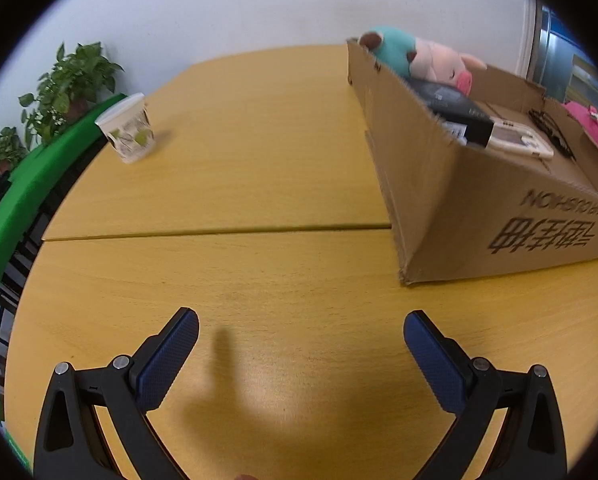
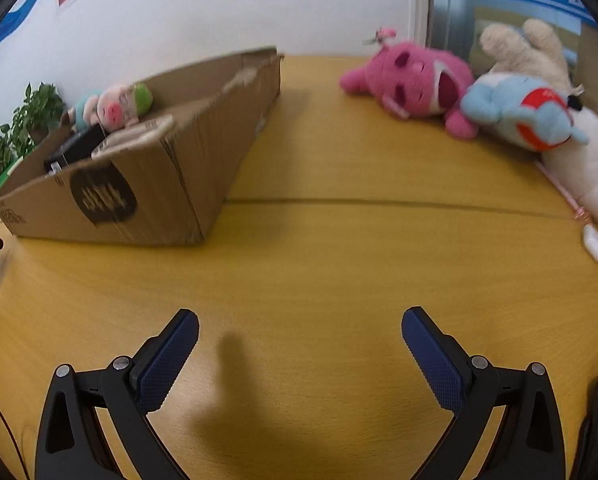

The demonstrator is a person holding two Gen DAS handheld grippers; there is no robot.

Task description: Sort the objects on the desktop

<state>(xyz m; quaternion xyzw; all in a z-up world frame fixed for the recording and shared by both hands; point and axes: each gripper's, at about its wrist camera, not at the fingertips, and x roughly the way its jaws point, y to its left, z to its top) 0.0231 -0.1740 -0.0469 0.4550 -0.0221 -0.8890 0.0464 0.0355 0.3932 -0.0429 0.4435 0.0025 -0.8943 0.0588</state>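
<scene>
A cardboard box (image 1: 471, 200) stands on the yellow table (image 1: 239, 184), right of my left gripper (image 1: 301, 326), which is open and empty above the table. In the box lie a pig plush (image 1: 423, 56), a black box (image 1: 451, 110) and a white calculator (image 1: 519, 140). A paper cup (image 1: 129, 128) stands at the far left. In the right wrist view the cardboard box (image 2: 151, 172) is at left, a pink plush (image 2: 415, 80) and a blue-white plush (image 2: 531, 116) at far right. My right gripper (image 2: 301, 324) is open and empty.
Potted plants (image 1: 63, 88) and a green rail (image 1: 31, 184) line the table's left edge. A cream plush (image 2: 539, 52) lies behind the blue one. A small white object (image 2: 593, 242) lies at the right edge. A seam (image 2: 379, 202) crosses the table.
</scene>
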